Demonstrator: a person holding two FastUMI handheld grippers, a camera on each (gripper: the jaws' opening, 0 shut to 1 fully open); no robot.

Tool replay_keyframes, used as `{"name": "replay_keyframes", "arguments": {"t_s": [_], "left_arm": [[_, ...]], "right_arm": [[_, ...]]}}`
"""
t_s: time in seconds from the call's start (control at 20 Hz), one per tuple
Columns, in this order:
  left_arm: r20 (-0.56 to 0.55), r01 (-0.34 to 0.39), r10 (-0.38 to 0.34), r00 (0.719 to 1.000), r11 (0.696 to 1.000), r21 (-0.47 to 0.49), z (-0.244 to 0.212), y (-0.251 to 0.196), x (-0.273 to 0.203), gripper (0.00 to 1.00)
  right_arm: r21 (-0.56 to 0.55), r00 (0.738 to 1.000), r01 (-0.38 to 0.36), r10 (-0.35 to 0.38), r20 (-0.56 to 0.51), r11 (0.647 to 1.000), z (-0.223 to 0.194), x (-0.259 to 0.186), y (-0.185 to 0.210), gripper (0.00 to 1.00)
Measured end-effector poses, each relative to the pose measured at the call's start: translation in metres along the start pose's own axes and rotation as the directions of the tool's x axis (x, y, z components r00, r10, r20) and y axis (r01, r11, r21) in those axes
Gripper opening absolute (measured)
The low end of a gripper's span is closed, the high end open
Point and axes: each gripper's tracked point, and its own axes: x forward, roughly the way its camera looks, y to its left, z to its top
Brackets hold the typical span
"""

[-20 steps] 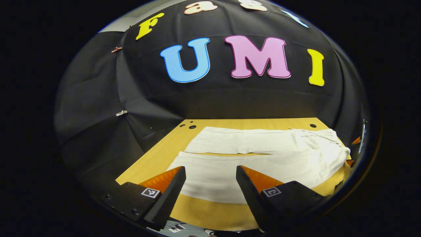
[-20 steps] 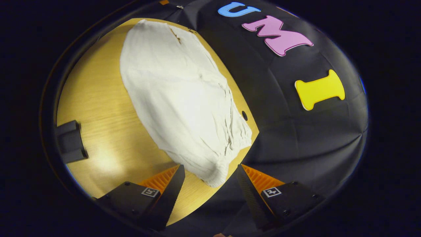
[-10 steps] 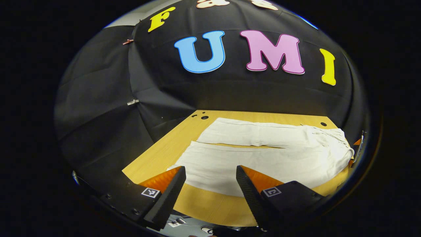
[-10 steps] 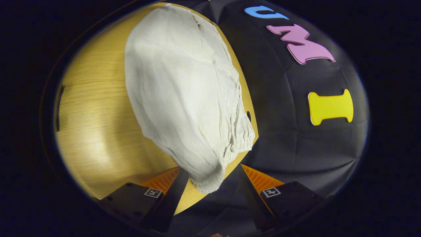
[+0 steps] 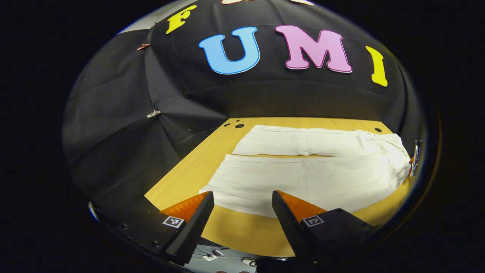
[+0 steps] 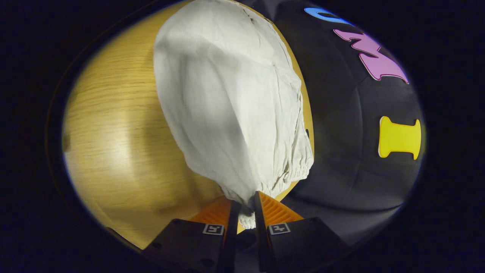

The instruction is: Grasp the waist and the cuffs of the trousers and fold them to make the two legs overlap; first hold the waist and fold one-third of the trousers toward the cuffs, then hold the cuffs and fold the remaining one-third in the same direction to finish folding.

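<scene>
Where the right gripper [image 6: 245, 212] meets the cloth, its jaws are drawn in narrow on a corner of the waist [image 6: 282, 172] of the white trousers [image 6: 227, 98], with the fabric pinched between both fingers and a small tuft of hem poking out below them. From that pinch the cloth rises in a taut fold and spreads out across the wooden desk [image 6: 110, 144]. The gathered elastic waistband runs off to the right of the jaws, at the desk's edge beside the black booth wall [image 6: 352, 151].

Left gripper [image 5: 242, 206]: jaws wide apart, nothing between them, hovering over the near edge of the desk [image 5: 242, 235]. Just beyond the fingertips lies the near trouser leg [image 5: 288, 182], flat on the desk. The far leg [image 5: 295, 141] lies alongside it, with a thin strip of desk visible between the two. Both legs run toward the left, and their cuff ends [image 5: 227, 168] stop short of the desk's left edge. The waist end lies at the far right. Small round holes [image 5: 239, 126] show in the far desk corners. Black cloth hangs behind the desk.
</scene>
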Motion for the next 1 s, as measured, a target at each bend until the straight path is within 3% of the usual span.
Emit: {"name": "replay_keyframes", "arguments": {"t_s": [0.05,0.1,0.15,0.3,0.5,0.65,0.75,0.9,1.0], "left_arm": [[-0.008,-0.004,0.004,1.000,1.000,0.025,-0.005,0.006,0.004,0.98],[-0.019,-0.005,0.006,1.000,0.999,0.047,-0.012,0.011,0.007,0.98],[-0.031,-0.003,0.005,1.000,0.998,0.066,-0.017,0.016,0.012,0.98],[-0.058,0.016,-0.007,0.998,0.989,0.147,-0.035,0.031,0.031,0.98],[-0.101,0.089,-0.054,0.993,0.920,0.382,-0.057,0.053,0.060,0.96],[-0.095,0.082,-0.032,0.995,0.812,0.578,-0.059,0.087,0.079,0.96],[-0.132,0.136,-0.061,0.989,0.709,0.692,-0.070,0.092,0.104,0.96],[-0.186,0.214,-0.107,0.977,0.527,0.822,-0.078,0.095,0.121,0.96],[-0.254,0.296,-0.153,0.955,0.455,0.840,-0.090,0.090,0.134,0.96]], "right_arm": [[-0.002,1.000,-0.002,0.002,-0.008,1.000,0.000,0.000,0.000,0.15],[0.001,1.000,-0.021,0.021,-0.009,1.000,0.000,0.003,0.001,0.19],[0.007,0.999,-0.042,0.042,-0.019,0.999,0.001,-0.001,0.001,0.12],[0.045,0.993,-0.115,0.116,-0.021,0.992,0.003,-0.002,0.003,0.06],[-0.008,0.988,-0.149,0.149,-0.041,0.989,0.004,-0.002,0.002,0.05],[-0.035,0.987,-0.152,0.150,-0.054,0.988,0.004,-0.003,0.004,0.05],[-0.060,0.987,-0.154,0.150,-0.063,0.986,0.003,-0.003,0.003,0.05],[-0.072,0.986,-0.154,0.148,-0.079,0.985,0.004,-0.004,0.004,0.05],[-0.084,0.985,-0.155,0.147,-0.092,0.984,0.005,-0.004,0.004,0.05]]}}
